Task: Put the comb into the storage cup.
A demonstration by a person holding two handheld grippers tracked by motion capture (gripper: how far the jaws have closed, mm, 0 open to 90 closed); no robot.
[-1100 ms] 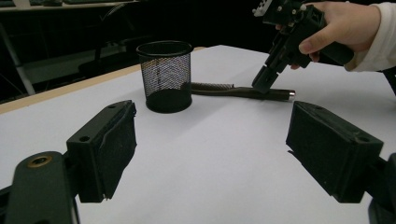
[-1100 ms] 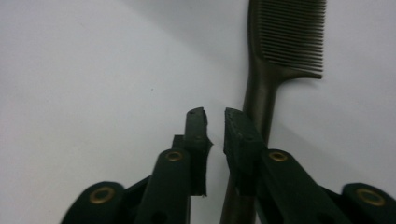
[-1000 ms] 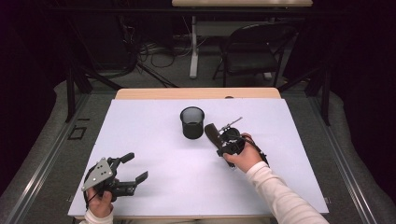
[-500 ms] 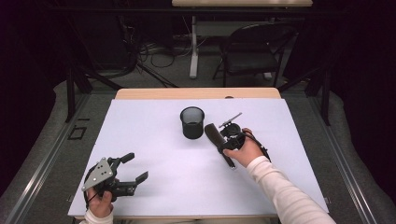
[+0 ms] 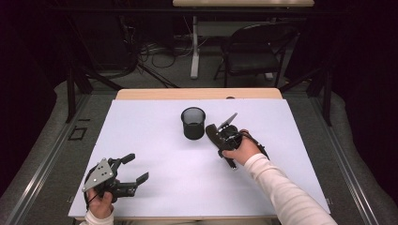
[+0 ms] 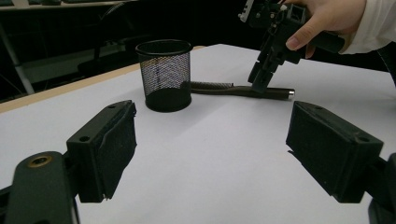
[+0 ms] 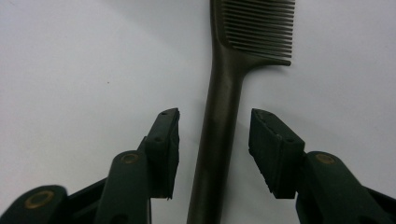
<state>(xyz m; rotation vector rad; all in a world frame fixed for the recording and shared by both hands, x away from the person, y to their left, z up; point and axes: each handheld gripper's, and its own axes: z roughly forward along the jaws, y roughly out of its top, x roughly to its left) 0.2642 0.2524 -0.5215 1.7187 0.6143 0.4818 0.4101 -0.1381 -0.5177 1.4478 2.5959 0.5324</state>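
A dark comb (image 7: 219,116) lies flat on the white sheet, its teeth end (image 5: 212,132) close to a black mesh cup (image 5: 193,124). My right gripper (image 5: 225,143) points down over the comb's handle. Its jaws have just been opening and then closing a little. They stand either side of the handle with a gap on each side, as the right gripper view (image 7: 215,116) shows. The left gripper view also shows the cup (image 6: 164,74), the comb (image 6: 233,88) and the right gripper (image 6: 264,77). My left gripper (image 5: 137,167) rests open at the front left, jaws (image 6: 212,121) wide and holding nothing.
The white sheet (image 5: 155,140) covers the wooden table (image 5: 197,93). A black folding chair (image 5: 256,51) and a table leg stand on the floor beyond the far edge, with cables nearby.
The comb's rear end now shows below the right hand, where it was covered a second ago. The right gripper has shifted slightly. The left gripper has kept still.
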